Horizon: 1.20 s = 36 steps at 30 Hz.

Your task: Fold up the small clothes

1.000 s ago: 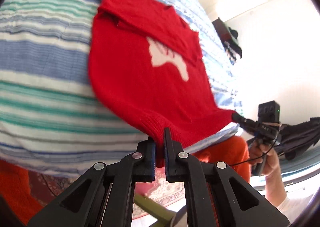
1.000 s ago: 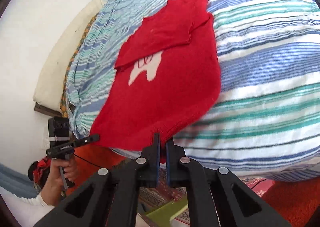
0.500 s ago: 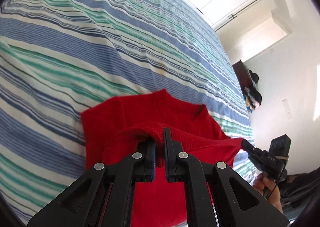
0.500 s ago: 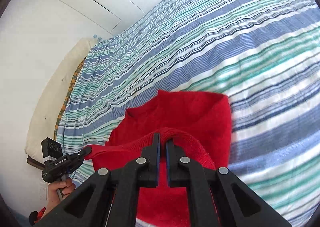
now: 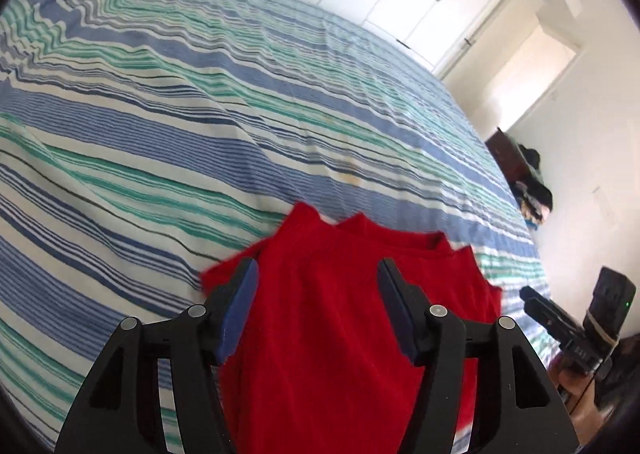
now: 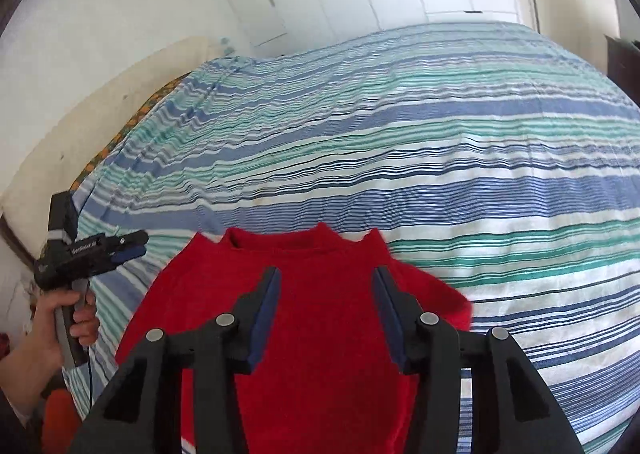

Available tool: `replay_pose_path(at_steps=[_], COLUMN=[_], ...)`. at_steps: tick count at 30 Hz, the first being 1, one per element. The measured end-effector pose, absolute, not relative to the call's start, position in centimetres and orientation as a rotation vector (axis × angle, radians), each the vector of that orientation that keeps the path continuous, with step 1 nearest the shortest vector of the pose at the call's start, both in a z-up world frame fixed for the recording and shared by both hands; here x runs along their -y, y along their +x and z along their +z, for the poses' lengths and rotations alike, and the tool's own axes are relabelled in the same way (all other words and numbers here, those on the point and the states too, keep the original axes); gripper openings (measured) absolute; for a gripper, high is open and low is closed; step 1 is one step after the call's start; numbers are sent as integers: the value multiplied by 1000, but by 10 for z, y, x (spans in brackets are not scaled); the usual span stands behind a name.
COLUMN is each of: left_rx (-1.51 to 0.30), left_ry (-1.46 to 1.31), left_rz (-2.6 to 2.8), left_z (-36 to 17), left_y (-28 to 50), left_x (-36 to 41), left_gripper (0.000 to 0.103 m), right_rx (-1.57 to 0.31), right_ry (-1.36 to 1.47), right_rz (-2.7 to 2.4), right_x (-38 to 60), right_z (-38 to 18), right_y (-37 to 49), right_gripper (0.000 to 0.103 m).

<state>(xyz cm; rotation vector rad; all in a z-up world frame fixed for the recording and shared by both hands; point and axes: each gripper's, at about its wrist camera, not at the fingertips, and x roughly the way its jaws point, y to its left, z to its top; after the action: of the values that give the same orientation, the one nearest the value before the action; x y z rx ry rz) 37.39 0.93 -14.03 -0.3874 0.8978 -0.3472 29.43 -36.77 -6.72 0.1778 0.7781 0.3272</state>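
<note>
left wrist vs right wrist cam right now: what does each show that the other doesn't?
Left wrist only: the left hand-held gripper up close, open above the red sweater; a dark cabinet with clothes piled on it; a bright doorway.

Right wrist only: the right hand-held gripper up close, open; the hand holding the left hand-held gripper's handle; a cream headboard at the left.

Both: the sweater folded on the striped bedspread, white wardrobe doors, and the other gripper at the frame edge. Both grippers' jaws have just been opening, with nothing pinched between them.
</note>
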Motion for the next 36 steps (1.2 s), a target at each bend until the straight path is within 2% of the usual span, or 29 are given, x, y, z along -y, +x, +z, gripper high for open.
replay_pose_path(at_steps=[3, 5, 6, 7, 9, 11, 13, 14, 16, 17, 19, 21, 22, 23, 24, 27, 32, 36], left_rx=[-1012, -1108, -1070, -1063, -1086, -1032, -982, -993, -1111, -1159, -1120, -1093, -1073, -1055, -1041, -1040, -1005, -1046], left_ry=[-237, -166, -184, -199, -275, -357, -346, -321, -266, -236, -176, -206, -240, -266, -289, -403, -626, -703], left_rz=[-445, -410, -422, -407, -364, -364, -334, -312, -268, -253, -254, -263, -277, -279, -274, -260, -289, -352], left_z=[-175, -212, -213, -206, -188, -169, -162, -168, -200, -215, -209, -191, -184, -178, -174, -173, -183, -199], left_y=[335, 327, 321, 319, 318, 308, 295, 292, 294, 292, 282, 272, 268, 264, 263, 271, 294, 321], left_x=[22, 28, 22, 18, 7, -7, -13, -14, -10, -11, -9, -16, -23, -30, -36, -59, -74, -57], left_gripper=[65, 60, 59, 59, 61, 76, 86, 87, 85, 80, 80, 80, 82, 84, 84, 85, 84, 84], right_rx=[-803, -903, -992, -1041, -1009, -959, -885, -870, -888, -933, -1071, -1012, -989, -957, -921, -857, -977, -917], right_ry=[7, -95, -127, -62, 71, 32, 27, 33, 56, 59, 115, 221, 229, 226, 218, 214, 289, 307], right_rz=[480, 456, 393, 375, 323, 280, 330, 344, 363, 342, 293, 262, 245, 241, 236, 212, 145, 126], right_x=[329, 326, 334, 351, 374, 370, 361, 358, 355, 357, 357, 369, 370, 371, 371, 372, 385, 385], right_z=[-83, -120, -147, -165, -152, -124, -100, -95, -105, -122, -161, -147, -135, -122, -110, -96, -147, -154], right_y=[251, 238, 236, 238, 232, 221, 204, 199, 192, 194, 199, 189, 181, 171, 157, 112, 68, 54], right_gripper=[45, 38, 34, 34, 31, 32, 32, 32, 35, 37, 38, 40, 43, 53, 59, 69, 69, 69])
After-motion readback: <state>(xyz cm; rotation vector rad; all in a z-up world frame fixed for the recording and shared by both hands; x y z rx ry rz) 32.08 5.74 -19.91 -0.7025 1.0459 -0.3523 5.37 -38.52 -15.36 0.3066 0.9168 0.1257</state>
